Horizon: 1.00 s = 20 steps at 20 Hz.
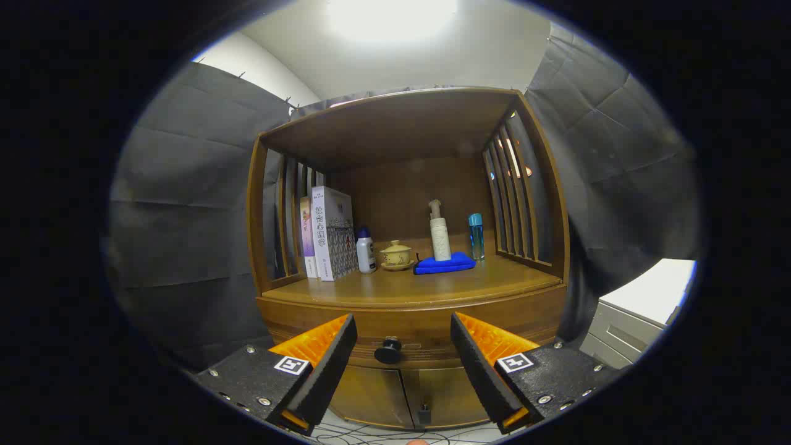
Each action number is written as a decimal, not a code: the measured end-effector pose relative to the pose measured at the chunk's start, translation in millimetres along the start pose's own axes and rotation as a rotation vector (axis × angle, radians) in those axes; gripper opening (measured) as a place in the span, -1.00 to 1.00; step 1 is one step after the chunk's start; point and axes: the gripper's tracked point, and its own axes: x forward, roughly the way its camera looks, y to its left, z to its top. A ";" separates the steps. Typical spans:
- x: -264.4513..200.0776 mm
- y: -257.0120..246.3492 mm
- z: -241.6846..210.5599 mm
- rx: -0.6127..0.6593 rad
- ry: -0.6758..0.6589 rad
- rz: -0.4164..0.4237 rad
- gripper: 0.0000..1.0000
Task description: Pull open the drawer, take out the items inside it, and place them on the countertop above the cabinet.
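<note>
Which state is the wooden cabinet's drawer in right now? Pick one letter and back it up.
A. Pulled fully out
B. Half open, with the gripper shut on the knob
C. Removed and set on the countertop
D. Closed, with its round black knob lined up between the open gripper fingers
D: the wooden drawer front sits flush with the cabinet, and the round black knob lies untouched in the gap of the open gripper.
</note>
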 end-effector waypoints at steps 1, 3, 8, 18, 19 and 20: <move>-0.3 -0.3 -0.2 -0.002 -0.001 0.001 0.90; -0.4 0.0 1.4 0.000 -0.008 0.002 0.90; -0.2 1.9 0.9 0.006 -0.013 0.013 0.90; -3.8 4.1 2.3 -0.001 -0.009 0.056 0.90; -4.0 4.7 2.0 -0.006 -0.009 0.064 0.90; -3.1 5.5 3.0 -0.011 -0.011 0.070 0.90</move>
